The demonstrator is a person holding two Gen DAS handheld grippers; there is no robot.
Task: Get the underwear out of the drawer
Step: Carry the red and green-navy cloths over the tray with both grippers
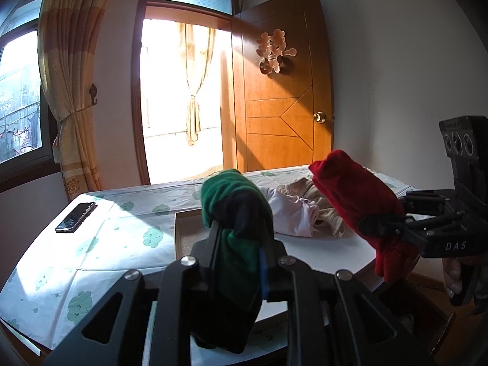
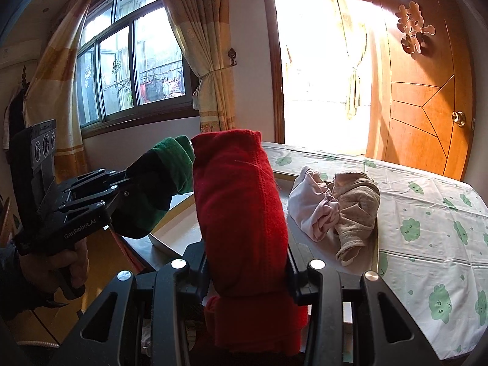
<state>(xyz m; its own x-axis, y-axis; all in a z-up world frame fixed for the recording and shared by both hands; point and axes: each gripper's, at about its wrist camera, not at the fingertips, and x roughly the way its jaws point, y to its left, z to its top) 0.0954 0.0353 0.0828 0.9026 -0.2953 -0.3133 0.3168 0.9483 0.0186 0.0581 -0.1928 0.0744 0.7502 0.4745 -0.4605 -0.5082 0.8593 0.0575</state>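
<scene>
Two garments (image 2: 335, 204) on cloud-print tabletop (image 2: 427, 213).

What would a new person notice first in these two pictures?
Two bright bundles stand out: a rolled red cloth garment clamped in the right tool, and a green and black cloth garment clamped in the left tool. Behind them, a pale pink garment and a beige one lie crumpled on the white board.

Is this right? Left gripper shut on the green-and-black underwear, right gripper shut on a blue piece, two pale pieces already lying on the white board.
One error: the piece in the right gripper is red underwear, not blue, as the right wrist view shows. The rest holds: the left gripper is shut on the green-and-black underwear, and the pale pieces lie on the white board.
</scene>
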